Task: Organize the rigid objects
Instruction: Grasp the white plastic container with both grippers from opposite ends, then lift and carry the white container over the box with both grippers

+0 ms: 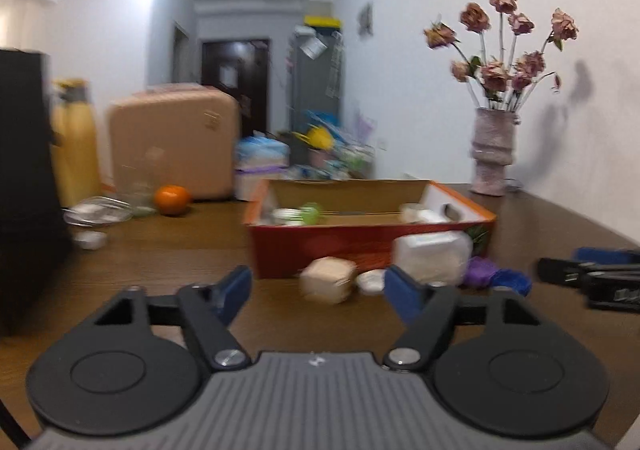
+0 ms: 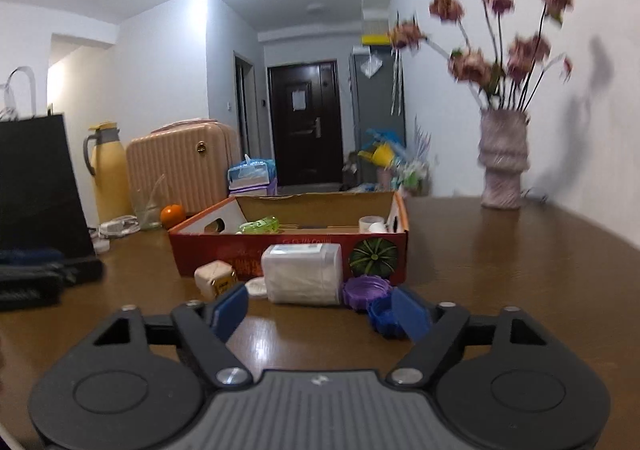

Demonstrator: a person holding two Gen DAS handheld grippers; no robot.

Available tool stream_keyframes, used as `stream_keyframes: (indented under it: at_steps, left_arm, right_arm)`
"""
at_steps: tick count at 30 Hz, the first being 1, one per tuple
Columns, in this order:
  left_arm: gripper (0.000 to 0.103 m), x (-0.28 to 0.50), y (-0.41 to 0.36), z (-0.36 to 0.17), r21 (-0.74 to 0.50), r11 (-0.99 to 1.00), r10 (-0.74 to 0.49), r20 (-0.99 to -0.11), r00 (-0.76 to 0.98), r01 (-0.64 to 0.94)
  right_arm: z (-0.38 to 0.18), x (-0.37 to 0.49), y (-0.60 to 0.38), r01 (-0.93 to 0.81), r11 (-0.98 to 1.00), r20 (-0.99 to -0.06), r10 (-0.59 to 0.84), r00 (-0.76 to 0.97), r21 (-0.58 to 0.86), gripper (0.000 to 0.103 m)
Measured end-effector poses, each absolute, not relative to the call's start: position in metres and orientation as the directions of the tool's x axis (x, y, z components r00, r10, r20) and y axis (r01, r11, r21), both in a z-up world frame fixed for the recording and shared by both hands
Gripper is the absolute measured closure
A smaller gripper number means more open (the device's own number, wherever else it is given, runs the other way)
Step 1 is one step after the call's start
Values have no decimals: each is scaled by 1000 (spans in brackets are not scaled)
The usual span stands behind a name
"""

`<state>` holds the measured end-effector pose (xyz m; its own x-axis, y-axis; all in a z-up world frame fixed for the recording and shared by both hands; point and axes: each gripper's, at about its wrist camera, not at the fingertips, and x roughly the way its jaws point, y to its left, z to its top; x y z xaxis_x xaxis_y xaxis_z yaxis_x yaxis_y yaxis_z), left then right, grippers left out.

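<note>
Both tongs hang low over the tabletop (image 2: 500,250), jaws parted and gripping nothing. Ahead of the left tongs (image 1: 318,288) sits a pale cube (image 1: 329,279), apart from its pads. Just off the right tongs' (image 2: 320,310) right pad lies a blue ring (image 2: 382,316), with a purple ring (image 2: 365,289) and a white pack (image 2: 303,272) beyond, all close before the red box (image 2: 288,250).

To do this well, I would take one piece per side: centre each piece between the pads, close only once both pads flank it, then lift clear of the box wall before lowering inside. The neighbours are crowded, so a skewed approach could knock them.
</note>
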<state>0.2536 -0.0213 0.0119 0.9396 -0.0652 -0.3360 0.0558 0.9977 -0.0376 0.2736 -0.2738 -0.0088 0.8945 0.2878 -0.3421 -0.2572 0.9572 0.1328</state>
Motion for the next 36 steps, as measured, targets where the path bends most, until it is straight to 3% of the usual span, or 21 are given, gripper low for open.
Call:
stream_keyframes:
  at_steps: [4,5,8,12,15,19,28,36]
  left_arm:
    - [46,334,-43,16,-123,979,-198,-420,885,161]
    - [55,350,-48,14,-147,973,-226,-443,868,178]
    - [59,398,-56,10,-214,959,-273,-509,816,187]
    - [75,435,-62,-4,-267,944,-318,-570,757,195]
    - [80,434,-58,-12,-330,925,-350,-541,765,190]
    - [81,406,-54,-14,-355,918,-350,-522,778,175]
    - [80,300,-33,-33,-390,887,-426,-486,763,247]
    - [81,298,-29,-37,-399,880,-447,-517,730,257]
  right_arm:
    - [-8,344,-272,-259,947,-400,315,861,188,68]
    - [-8,357,-273,-250,945,-410,318,855,212,71]
    - [-14,401,-277,-242,912,-450,378,809,331,76]
    - [-28,433,-273,-237,891,-489,416,767,386,81]
    - [-31,429,-276,-234,875,-480,436,761,425,88]
    - [-32,398,-277,-259,868,-467,454,759,423,92]
    - [-49,297,-276,-281,843,-447,492,747,459,89]
    - [-46,289,-283,-279,829,-430,503,749,484,84]
